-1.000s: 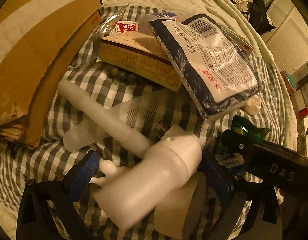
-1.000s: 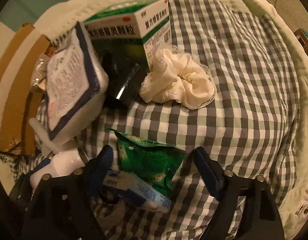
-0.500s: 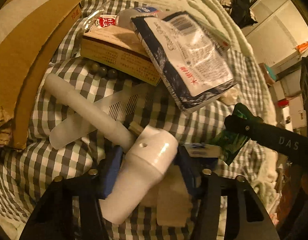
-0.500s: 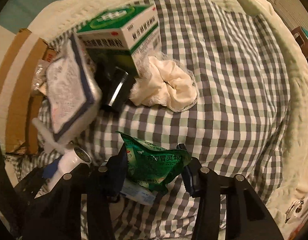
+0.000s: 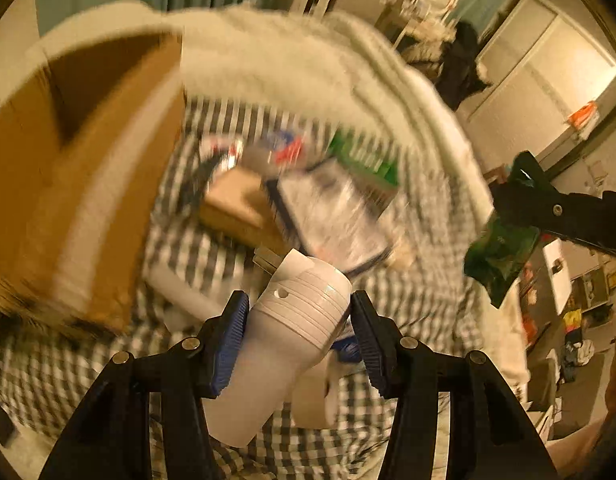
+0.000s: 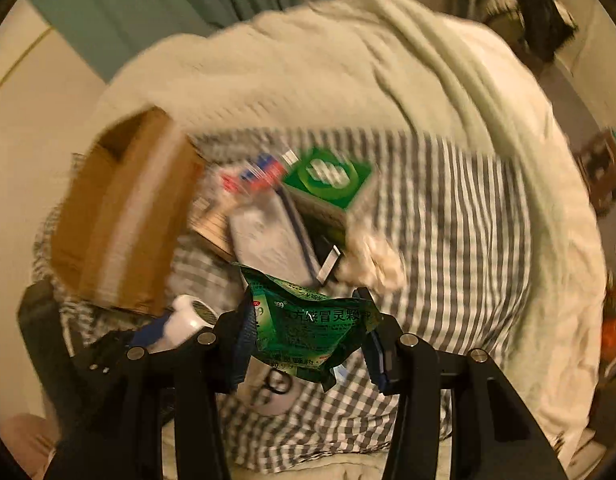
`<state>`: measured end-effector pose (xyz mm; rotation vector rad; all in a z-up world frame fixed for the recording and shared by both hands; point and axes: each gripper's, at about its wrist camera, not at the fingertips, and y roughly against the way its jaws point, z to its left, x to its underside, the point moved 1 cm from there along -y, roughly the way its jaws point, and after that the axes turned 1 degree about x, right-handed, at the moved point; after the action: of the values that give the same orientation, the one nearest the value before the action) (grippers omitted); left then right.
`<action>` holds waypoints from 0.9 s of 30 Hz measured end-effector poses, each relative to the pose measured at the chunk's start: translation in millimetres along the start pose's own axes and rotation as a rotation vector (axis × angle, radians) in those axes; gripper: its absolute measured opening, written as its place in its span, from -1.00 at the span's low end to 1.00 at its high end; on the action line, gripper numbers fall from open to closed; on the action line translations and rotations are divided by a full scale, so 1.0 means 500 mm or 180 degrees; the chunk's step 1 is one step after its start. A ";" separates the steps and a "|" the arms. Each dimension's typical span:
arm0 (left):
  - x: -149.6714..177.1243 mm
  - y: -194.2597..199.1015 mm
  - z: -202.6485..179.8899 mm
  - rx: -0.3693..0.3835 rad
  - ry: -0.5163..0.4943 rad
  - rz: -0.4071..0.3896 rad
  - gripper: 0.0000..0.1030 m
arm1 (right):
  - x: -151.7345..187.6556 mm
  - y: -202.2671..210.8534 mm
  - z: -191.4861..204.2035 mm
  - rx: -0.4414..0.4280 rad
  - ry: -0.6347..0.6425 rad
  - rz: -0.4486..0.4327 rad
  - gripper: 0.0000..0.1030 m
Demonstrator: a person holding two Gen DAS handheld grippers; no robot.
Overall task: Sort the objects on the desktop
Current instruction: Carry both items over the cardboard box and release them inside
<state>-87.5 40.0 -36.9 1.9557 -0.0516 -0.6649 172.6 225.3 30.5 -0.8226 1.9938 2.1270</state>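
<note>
Blurred clutter behind white bottle [image 5: 296, 332] and green sachet [image 6: 312, 332].

Green sachet [image 6: 308, 332]: "999", Chinese characters "感冒灵颗粒".

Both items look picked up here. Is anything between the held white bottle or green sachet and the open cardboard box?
Nothing visible blocks either. The left gripper grips the white bottle; the right gripper grips the green sachet. Both hang above the checked cloth; the cardboard box opens off to the left.
</note>
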 end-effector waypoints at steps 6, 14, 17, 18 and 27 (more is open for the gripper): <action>-0.108 0.121 0.008 -0.0022 -0.0067 -0.0473 0.04 | -0.066 0.118 0.120 0.0097 0.0433 -0.0419 -0.11; -0.198 0.258 0.096 -0.0621 -0.0315 -0.0976 0.04 | -0.127 0.123 0.272 -0.0339 0.0322 -0.0603 -0.11; -0.191 0.280 0.167 -0.0878 0.0058 -0.0967 0.04 | -0.138 0.112 0.320 -0.0426 0.0403 -0.0610 -0.11; -0.194 0.279 0.201 -0.0892 0.0207 -0.0930 0.04 | -0.142 0.103 0.330 -0.0464 0.0403 -0.0590 -0.11; -0.232 0.231 0.381 -0.0620 0.1235 -0.0733 0.04 | -0.168 -0.029 0.398 -0.0531 0.0472 -0.0222 -0.11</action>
<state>-246.9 -134.3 49.0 1.8829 0.4666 -0.4085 189.3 439.8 53.6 -1.0893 1.8399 2.2771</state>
